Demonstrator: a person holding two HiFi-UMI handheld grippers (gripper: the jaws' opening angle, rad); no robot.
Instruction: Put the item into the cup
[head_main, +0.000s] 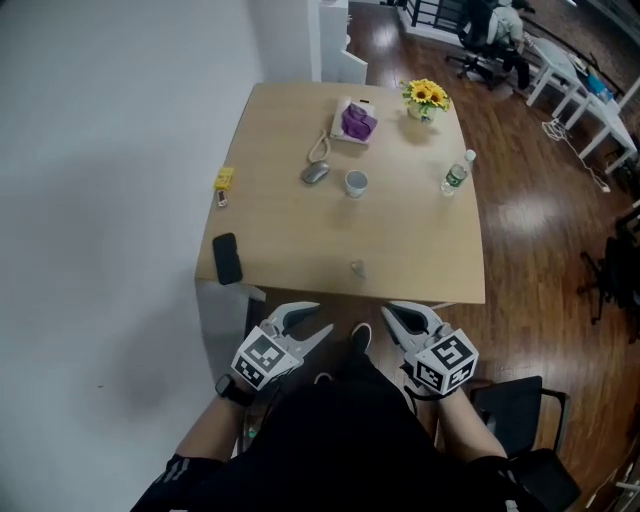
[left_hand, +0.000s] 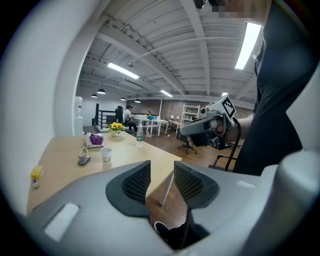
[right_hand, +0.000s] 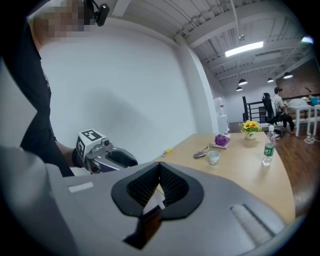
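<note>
A white cup (head_main: 356, 183) stands near the middle of the wooden table (head_main: 420, 250); it also shows in the left gripper view (left_hand: 105, 155) and the right gripper view (right_hand: 214, 158). A small pale item (head_main: 357, 267) lies near the table's front edge. Both grippers hover in front of that edge, above the person's lap. My left gripper (head_main: 312, 322) is open, and its dark pads (left_hand: 137, 182) stand apart with nothing between them. My right gripper (head_main: 390, 310) is shut, with its pads (right_hand: 170, 184) meeting at the tips and holding nothing.
On the table are a black phone (head_main: 227, 258), a yellow object (head_main: 224, 179), a grey mouse (head_main: 315, 173), a purple thing on a white base (head_main: 355, 123), sunflowers (head_main: 426, 97) and a water bottle (head_main: 456, 173). A white wall runs along the left. A black chair (head_main: 520, 420) stands at the right.
</note>
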